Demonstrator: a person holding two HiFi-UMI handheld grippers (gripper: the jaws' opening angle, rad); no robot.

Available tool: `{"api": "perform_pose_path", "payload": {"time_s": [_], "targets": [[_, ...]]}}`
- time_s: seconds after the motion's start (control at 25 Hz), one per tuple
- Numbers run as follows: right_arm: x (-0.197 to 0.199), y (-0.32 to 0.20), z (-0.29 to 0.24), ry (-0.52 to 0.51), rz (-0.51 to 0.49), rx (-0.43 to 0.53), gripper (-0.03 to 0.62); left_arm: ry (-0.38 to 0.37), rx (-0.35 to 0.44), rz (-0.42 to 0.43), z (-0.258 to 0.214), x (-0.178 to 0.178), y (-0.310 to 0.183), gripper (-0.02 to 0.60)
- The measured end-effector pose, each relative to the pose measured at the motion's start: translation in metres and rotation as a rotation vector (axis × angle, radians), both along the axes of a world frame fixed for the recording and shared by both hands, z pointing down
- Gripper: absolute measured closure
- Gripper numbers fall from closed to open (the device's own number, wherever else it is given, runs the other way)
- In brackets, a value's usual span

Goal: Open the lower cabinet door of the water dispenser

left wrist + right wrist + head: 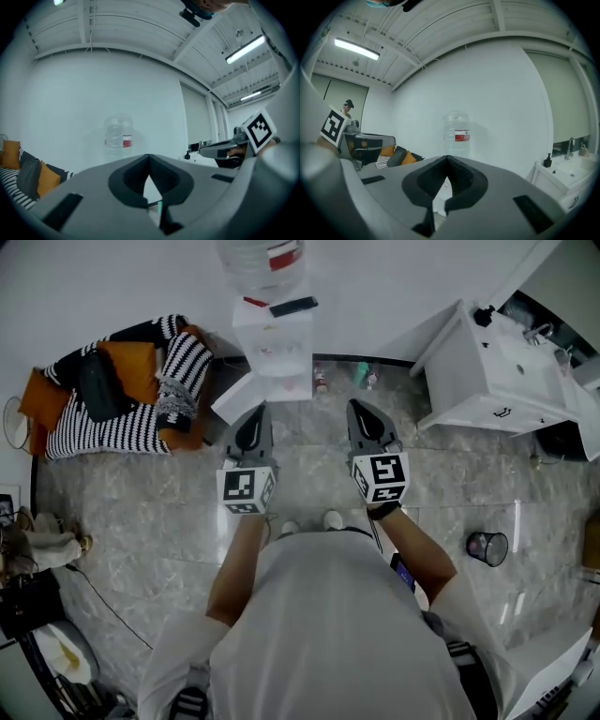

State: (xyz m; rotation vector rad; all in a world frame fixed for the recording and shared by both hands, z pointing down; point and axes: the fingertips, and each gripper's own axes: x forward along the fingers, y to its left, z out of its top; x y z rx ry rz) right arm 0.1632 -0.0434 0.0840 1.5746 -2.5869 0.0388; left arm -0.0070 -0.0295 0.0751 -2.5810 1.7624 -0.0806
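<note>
Stance: person stands on tile floor (178, 512), facing 12 o'clock. Both forearms out front, elbows bent. The two claws sit side by side, near parallel, held abt level, marker cubes on top.

L claw (253, 416): pts to 12. Left gripper view shows the jaws clenched, tips meeting, nothing btwn them. L forearm (236, 563) bare, runs back to 6.

R claw (361, 411): same pose, a bit apart from L at its 3 o'clock. Right gripper view: jaws clenched, tips meeting, empty. Dark band at R wrist (384, 512).

Task thing: water dispenser (274, 348), white, stands against the wall at 12 o'clock of both claws, slightly nearer L's line. Bottle (262, 257) on top, red label. Lower cabinet door (236, 399) = white panel swung out from the dispenser's foot toward 8 o'clock, standing open.

In head view L claw's tip lies just beside the door's free edge, at abt 4 o'clock of the panel. Contact can't be told from that view. Both gripper views look level at the bottle + bare wall, bottle dead ahead at 12, so claws ride high rel. to the door. R claw is apart from the door, at its 3 o'clock.

Surroundings: striped sofa (122, 418) w/ orange cushions at 10 o'clock. Sink cabinet (469, 371) at 2. Small bin (487, 547) at 4 of R claw.
</note>
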Motion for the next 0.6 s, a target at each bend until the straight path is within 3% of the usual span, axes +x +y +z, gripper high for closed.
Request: {"api": "perform_pose_path", "payload": {"time_s": [0.6], "targets": [[0.018, 0.021, 0.012, 0.078, -0.069, -0.031, 0.585, 0.042, -0.04, 0.063, 0.014, 0.034, 0.016, 0.571]]}}
